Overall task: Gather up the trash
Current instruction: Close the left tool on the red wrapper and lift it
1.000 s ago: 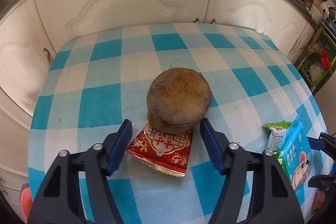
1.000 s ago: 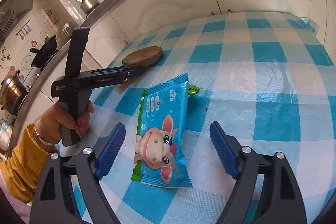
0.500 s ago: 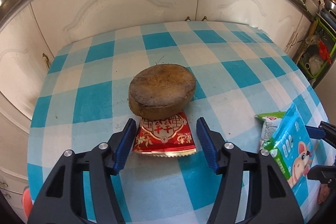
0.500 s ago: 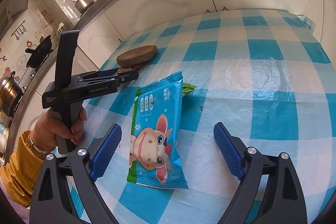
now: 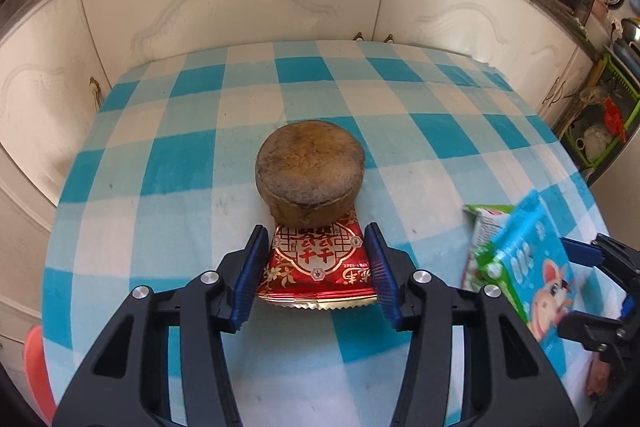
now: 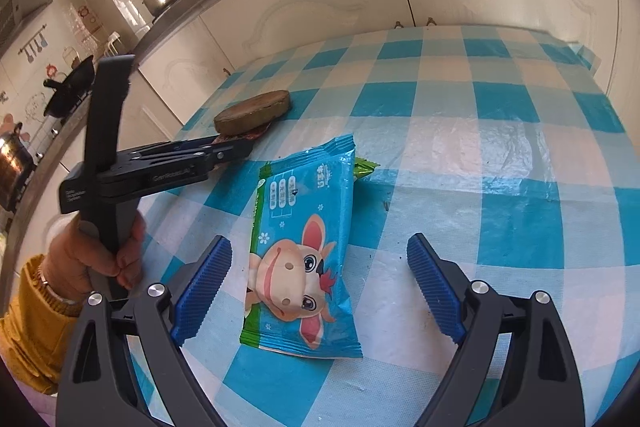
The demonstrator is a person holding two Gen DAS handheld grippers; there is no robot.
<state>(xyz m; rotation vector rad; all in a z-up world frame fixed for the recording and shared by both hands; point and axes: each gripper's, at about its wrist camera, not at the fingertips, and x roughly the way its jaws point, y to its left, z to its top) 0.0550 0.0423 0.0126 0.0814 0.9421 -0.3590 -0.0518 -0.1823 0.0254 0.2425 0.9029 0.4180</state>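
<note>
Left gripper (image 5: 316, 277) is closing on the red wrapper (image 5: 318, 263); blue pads are sitting right at both side edges of it, contact looks likely but is hard to confirm from this angle; wrapper is lying flat on the checked tabletop (image 5: 192, 163), its far end tucked under the round brown block (image 5: 310, 171). Right gripper (image 6: 320, 291) is hanging wide apart, straddling the blue cartoon packet (image 6: 304, 255) without touching it; packet is lying flat on the tabletop, partly covering a green wrapper (image 6: 366, 167) at its far end. In the right wrist view a hand (image 6: 92, 255) in a yellow sleeve (image 6: 28, 327) is gripping the left gripper's handle.
</note>
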